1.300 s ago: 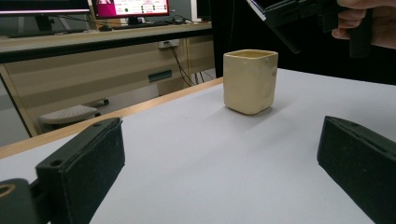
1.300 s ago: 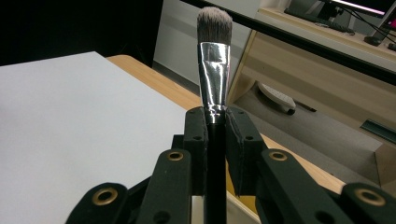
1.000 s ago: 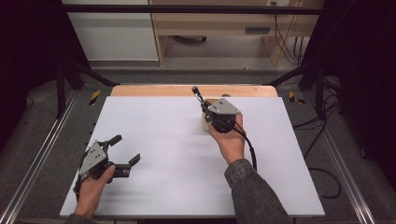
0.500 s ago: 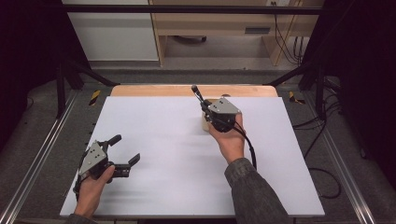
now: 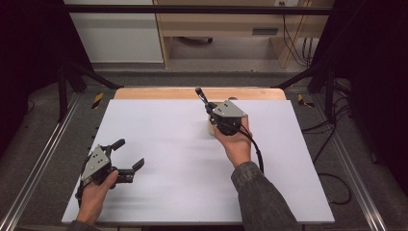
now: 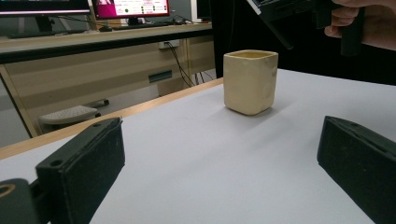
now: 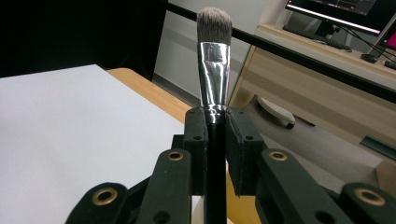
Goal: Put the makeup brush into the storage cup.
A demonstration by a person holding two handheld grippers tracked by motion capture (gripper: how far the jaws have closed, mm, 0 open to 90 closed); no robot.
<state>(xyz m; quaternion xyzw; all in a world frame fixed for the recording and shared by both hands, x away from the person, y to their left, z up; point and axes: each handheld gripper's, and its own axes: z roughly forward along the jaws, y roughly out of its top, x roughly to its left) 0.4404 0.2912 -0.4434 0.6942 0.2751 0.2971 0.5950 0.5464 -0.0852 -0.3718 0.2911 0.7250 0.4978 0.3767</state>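
A make-up brush (image 7: 214,56) with grey bristles and a shiny metal ferrule stands up between the jaws of my right gripper (image 7: 215,135), which is shut on its black handle. In the high view the right gripper (image 5: 210,107) hovers over the far middle of the white mat, with the brush (image 5: 201,95) pointing away and to the left. A cream, squarish cup (image 6: 250,81) stands upright on the mat, partly hidden under that gripper in the high view (image 5: 211,127). My left gripper (image 5: 129,154) rests open at the near left, its jaws (image 6: 219,168) wide apart and aimed at the cup from a distance.
The white mat (image 5: 163,144) covers a wooden table whose bare far edge (image 5: 159,93) shows. A black cable (image 5: 257,154) trails from the right gripper along the forearm. Metal rails (image 5: 38,163) run along both sides. A desk with monitors (image 6: 130,7) stands beyond.
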